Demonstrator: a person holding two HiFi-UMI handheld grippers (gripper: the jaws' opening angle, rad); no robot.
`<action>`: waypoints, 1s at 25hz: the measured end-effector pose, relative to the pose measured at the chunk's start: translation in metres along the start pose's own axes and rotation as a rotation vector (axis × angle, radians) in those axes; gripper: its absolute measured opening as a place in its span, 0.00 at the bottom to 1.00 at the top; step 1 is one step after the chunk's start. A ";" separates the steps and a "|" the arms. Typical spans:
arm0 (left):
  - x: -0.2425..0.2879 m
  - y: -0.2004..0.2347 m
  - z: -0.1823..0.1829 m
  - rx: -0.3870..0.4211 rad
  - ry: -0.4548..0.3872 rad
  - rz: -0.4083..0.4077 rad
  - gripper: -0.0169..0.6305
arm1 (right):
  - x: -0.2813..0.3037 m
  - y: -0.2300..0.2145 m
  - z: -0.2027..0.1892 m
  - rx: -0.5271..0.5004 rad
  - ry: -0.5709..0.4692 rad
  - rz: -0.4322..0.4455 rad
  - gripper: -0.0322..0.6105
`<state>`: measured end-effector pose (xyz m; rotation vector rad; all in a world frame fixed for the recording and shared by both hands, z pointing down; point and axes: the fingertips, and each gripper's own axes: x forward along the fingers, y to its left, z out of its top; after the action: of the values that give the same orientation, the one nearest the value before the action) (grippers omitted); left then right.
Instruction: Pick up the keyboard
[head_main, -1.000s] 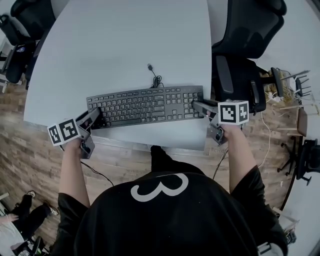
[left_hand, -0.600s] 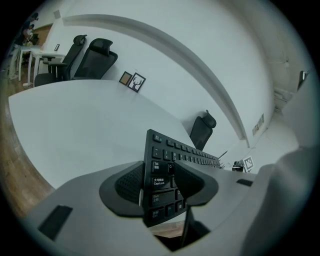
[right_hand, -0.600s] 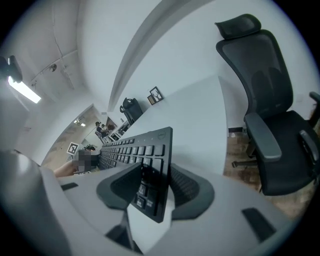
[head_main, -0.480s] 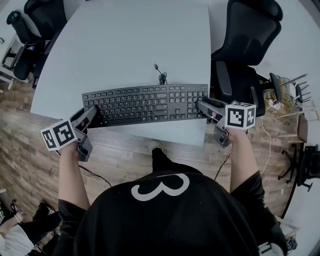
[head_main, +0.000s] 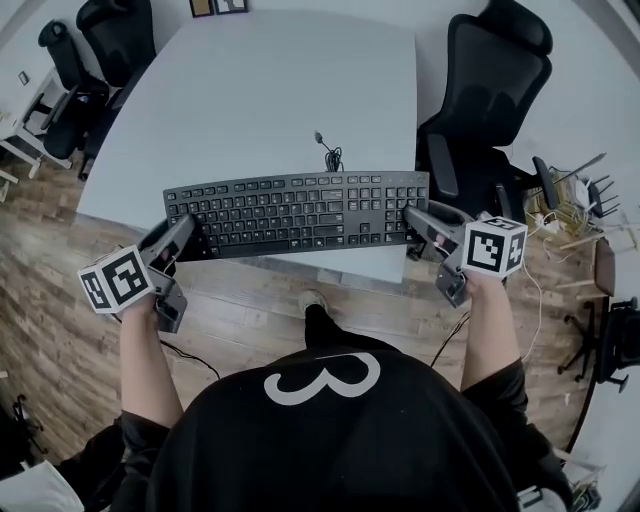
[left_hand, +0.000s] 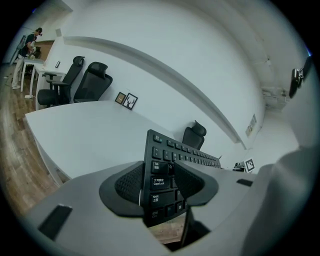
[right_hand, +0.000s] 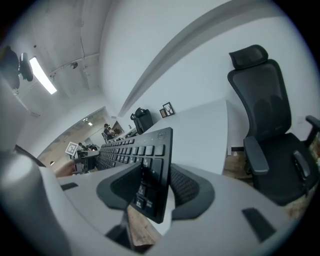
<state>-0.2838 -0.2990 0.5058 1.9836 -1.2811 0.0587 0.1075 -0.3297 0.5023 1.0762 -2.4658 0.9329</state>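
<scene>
Both ends of keyboard (head_main: 295, 212) clamped: left gripper (head_main: 185, 235) and right gripper (head_main: 415, 222) fingers closed on its short edges. It lies over worktop (head_main: 260, 90) near edge. Lift step, likely; next, raise both ends evenly, cable (head_main: 330, 155) trailing.

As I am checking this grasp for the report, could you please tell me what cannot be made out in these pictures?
- Head view: whether the keyboard is clear of the table; the steep downward look hides any gap.
- Head view: the plug type on the cable; too small.
- Head view: what the framed pictures show; cut off by the top edge.
- Left gripper view: legends on the keyboard's far keys; too small.
</scene>
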 end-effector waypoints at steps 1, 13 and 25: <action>0.000 0.000 0.000 0.004 -0.006 -0.002 0.32 | 0.000 0.000 0.000 -0.006 -0.005 -0.002 0.32; 0.003 0.004 -0.002 0.017 -0.039 -0.020 0.32 | 0.001 -0.001 0.001 -0.031 -0.041 -0.002 0.32; 0.001 0.000 0.001 0.024 -0.038 -0.005 0.32 | 0.001 -0.001 0.000 -0.014 -0.056 0.016 0.32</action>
<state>-0.2843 -0.3004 0.5052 2.0172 -1.3053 0.0344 0.1081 -0.3309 0.5031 1.0932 -2.5257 0.9005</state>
